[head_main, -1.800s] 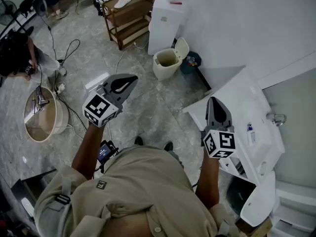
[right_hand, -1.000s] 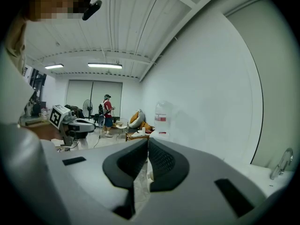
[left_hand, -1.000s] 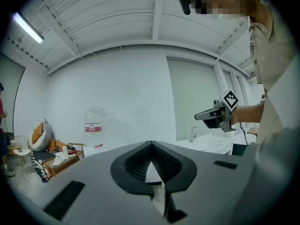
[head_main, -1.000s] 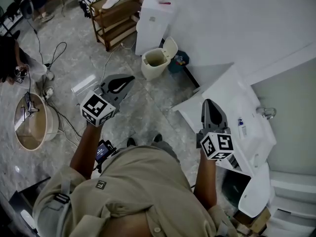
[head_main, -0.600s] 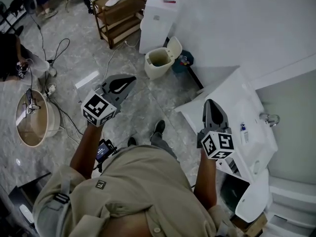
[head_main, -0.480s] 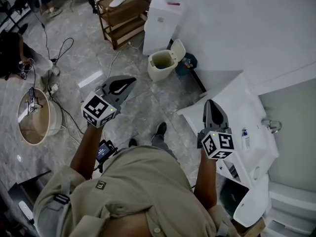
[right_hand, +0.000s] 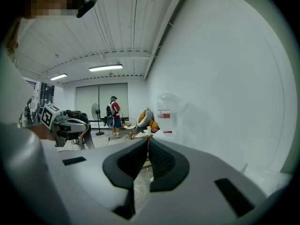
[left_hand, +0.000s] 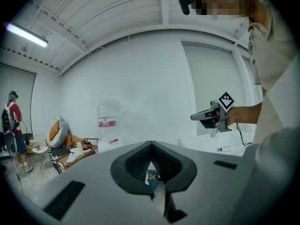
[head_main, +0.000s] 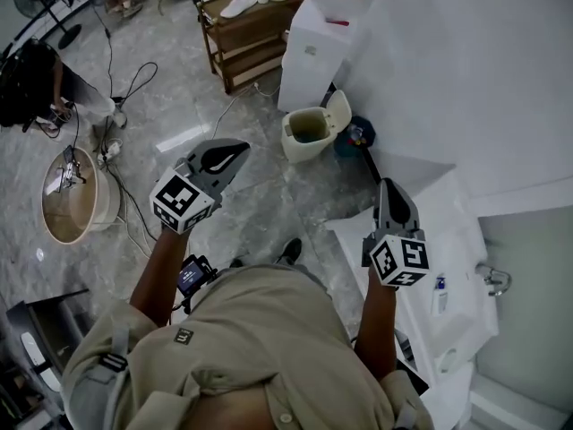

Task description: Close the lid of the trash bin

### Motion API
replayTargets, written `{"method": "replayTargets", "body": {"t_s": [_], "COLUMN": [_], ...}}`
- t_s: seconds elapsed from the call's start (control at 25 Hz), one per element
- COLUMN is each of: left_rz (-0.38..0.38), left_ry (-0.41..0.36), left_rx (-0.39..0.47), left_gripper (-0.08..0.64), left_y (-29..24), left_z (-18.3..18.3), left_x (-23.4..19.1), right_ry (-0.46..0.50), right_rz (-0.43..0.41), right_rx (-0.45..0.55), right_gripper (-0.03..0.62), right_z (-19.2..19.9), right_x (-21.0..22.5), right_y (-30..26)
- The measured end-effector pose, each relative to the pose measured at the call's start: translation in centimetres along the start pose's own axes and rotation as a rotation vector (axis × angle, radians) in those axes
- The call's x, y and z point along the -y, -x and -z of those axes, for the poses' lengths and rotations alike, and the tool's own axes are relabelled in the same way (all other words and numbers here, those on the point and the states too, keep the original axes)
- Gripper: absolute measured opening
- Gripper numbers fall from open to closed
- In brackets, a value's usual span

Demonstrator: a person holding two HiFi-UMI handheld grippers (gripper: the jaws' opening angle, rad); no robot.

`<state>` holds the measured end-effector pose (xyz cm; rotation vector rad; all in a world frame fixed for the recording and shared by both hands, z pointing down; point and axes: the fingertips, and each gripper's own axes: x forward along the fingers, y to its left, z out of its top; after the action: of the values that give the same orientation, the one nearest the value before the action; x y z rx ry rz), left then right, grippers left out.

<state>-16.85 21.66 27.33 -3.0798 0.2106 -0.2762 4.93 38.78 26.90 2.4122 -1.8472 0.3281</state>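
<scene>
approach to the open bin, nothing touched yet

the trash bin (head_main: 307, 134) stands on the floor by the wall, just beside a white water dispenser (head_main: 312, 54) and well ahead of the person; its lid (head_main: 337, 112) is tipped up at the back, so the bin is open; the left gripper (head_main: 236, 150) and the right gripper (head_main: 388, 188) both hang in the air well apart from it, each with its jaws pressed together on nothing; the step in hand looks like the approach; next, one gripper probably has to reach behind the raised lid and push it forward and down.
</scene>
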Motion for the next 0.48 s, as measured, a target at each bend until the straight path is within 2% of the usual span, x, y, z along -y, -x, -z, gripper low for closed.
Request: {"method": "replayTargets", "body": {"t_s": [0.48], "left_rz": [-0.120], "left_ry": [-0.005], "left_rx": [-0.041], "left_gripper": [0.014], "left_y": [-8.8], "left_z": [-2.2], "left_x": [0.0], "right_ry": [-0.017], "right_rz": [-0.138], "right_rx": [-0.008], "right_gripper": [0.026], "right_z": [-1.5], "right_x": [9.1], "right_y": [-7.5]}}
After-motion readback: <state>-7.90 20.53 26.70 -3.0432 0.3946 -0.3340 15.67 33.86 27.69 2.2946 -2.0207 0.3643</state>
